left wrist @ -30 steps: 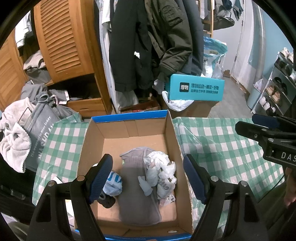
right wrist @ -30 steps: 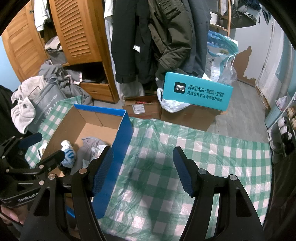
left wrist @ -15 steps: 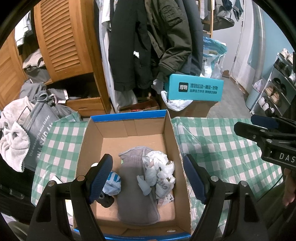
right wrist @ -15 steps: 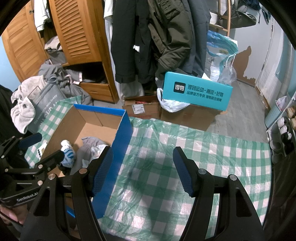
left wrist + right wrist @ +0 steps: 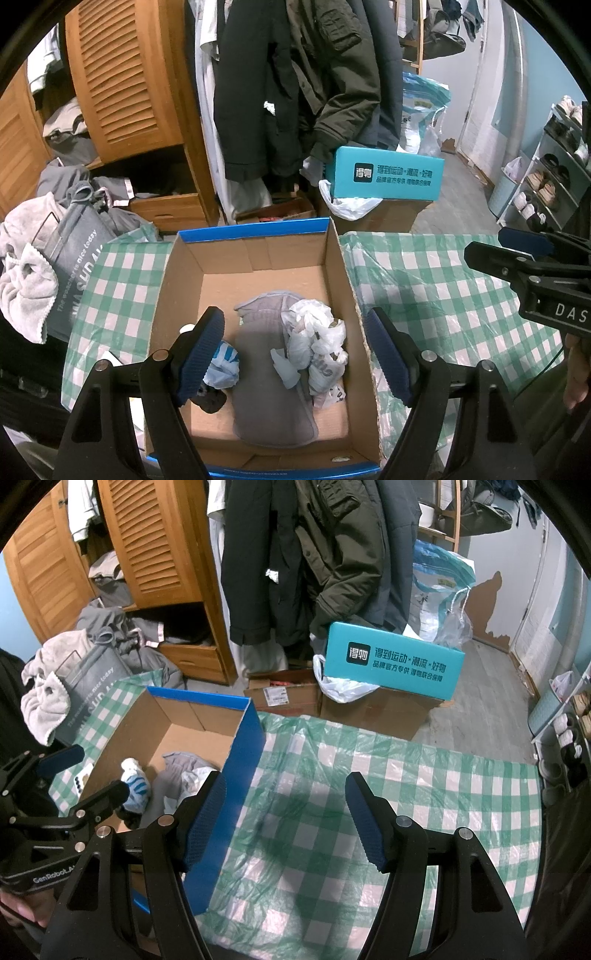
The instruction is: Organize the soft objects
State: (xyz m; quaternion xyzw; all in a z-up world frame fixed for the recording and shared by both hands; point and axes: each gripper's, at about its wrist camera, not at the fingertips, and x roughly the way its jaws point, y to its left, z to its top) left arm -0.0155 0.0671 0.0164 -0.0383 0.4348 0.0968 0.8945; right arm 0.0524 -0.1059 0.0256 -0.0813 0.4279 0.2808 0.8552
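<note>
The desk (image 5: 424,794), under a green-and-white checked plastic cover, is lying below both tools and is carrying an open cardboard box (image 5: 255,254) with blue outer walls. The left tool (image 5: 295,354) is hanging directly over that box with its jaws spread wide and nothing between them; the box floor is showing between its fingers. Under it, a grey cloth (image 5: 266,373) is stretching along the middle of the box floor. Beside the cloth, toward the tool's right finger, a crumpled white bundle (image 5: 317,343) is resting partly on it. Toward the left finger, a small blue-and-white striped piece (image 5: 223,367) is sitting just beside the cloth, with a small dark item (image 5: 210,398) touching its near side. The right tool (image 5: 284,819) is hovering over bare checked cover to the right of the box, likewise released and empty, its left finger overlapping the box's blue wall in its own view.
</note>
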